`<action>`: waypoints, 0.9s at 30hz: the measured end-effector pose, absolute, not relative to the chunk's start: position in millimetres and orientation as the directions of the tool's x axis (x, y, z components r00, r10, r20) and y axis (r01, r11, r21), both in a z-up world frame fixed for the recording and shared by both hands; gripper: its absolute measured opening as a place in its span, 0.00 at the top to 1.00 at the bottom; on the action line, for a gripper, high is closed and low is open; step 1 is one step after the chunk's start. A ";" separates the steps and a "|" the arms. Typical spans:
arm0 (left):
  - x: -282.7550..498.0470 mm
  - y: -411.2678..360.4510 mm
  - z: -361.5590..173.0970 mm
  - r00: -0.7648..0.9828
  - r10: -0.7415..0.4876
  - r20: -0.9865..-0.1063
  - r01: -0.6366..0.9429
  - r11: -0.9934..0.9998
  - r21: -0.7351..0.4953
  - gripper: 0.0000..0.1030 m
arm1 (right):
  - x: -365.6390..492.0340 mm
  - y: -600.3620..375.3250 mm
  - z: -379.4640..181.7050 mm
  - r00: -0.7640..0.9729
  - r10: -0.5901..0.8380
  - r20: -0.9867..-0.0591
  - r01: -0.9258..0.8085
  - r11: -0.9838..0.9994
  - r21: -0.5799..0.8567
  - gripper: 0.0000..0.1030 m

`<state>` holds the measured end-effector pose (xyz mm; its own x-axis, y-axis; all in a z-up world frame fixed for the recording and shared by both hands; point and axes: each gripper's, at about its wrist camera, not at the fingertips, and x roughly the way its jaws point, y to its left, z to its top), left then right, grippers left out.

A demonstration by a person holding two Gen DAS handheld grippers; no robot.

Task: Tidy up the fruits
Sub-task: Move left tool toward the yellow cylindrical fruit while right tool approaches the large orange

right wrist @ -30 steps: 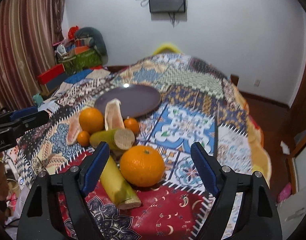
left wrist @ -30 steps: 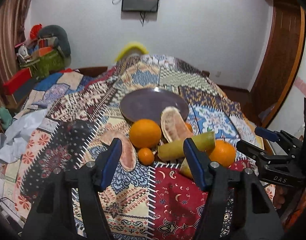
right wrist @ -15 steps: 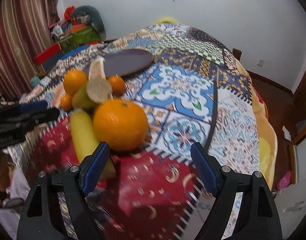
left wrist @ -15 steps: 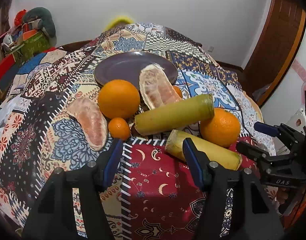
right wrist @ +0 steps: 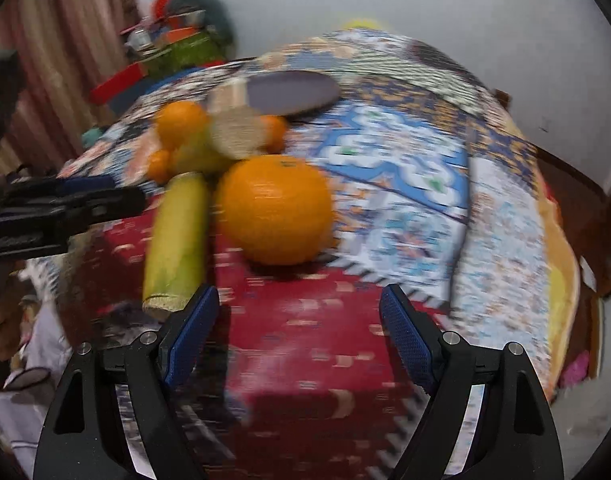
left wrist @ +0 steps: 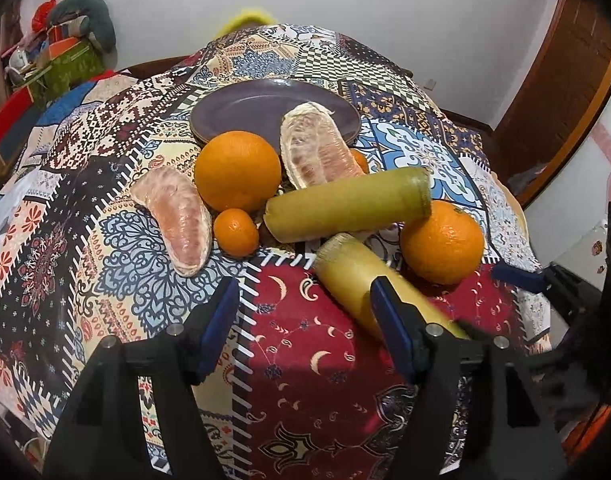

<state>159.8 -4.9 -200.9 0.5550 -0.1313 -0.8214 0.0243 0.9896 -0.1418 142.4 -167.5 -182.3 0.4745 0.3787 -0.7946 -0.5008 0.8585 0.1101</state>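
1. while both tools hang over the patterned cloth (left wrist: 305,352), the left gripper (left wrist: 305,322) has its jaws spread and grips nothing; a yellow-green stalk piece (left wrist: 361,280) lies just ahead of its right finger, which covers part of it.
2. beyond its tips lie a second stalk piece (left wrist: 347,204), a big orange (left wrist: 238,170), a small orange (left wrist: 236,232) and two pomelo segments (left wrist: 177,220), with the purple plate (left wrist: 241,114) farther out.
3. the right gripper (right wrist: 299,322) is also spread wide and empty; another big orange (right wrist: 275,209) sits straight ahead between its fingers' line, not touched.
4. the right view is blurred, so the far pile is probably the same fruit.
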 end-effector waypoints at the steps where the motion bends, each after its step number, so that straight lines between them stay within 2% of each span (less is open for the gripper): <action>1: 159.2 -5.8 -200.3 0.553 -0.130 -0.823 0.025 0.990 -0.140 0.34 | 141.1 -163.0 -182.2 0.473 0.387 -0.791 -0.512 0.852 0.111 0.22; 9: 161.6 -12.6 -196.0 0.543 -0.146 -0.827 0.040 0.988 -0.148 0.34 | 143.2 -155.3 -181.6 0.493 0.396 -0.775 -0.516 0.850 0.106 0.22; 16: 169.0 -32.9 -200.6 0.521 -0.166 -0.837 0.074 0.986 -0.149 0.34 | 143.0 -195.4 -167.3 0.563 0.334 -0.756 -0.423 0.902 0.084 0.22; 21: 175.8 -42.9 -223.2 0.462 -0.160 -0.872 0.064 0.987 -0.147 0.34 | 143.4 -215.0 -157.1 0.598 0.316 -0.736 -0.374 0.923 0.092 0.21; 27: 169.4 -53.6 -229.7 0.494 -0.104 -0.863 0.092 0.993 -0.067 0.36 | 142.9 -209.9 -154.1 0.601 0.333 -0.726 -0.380 0.919 0.107 0.21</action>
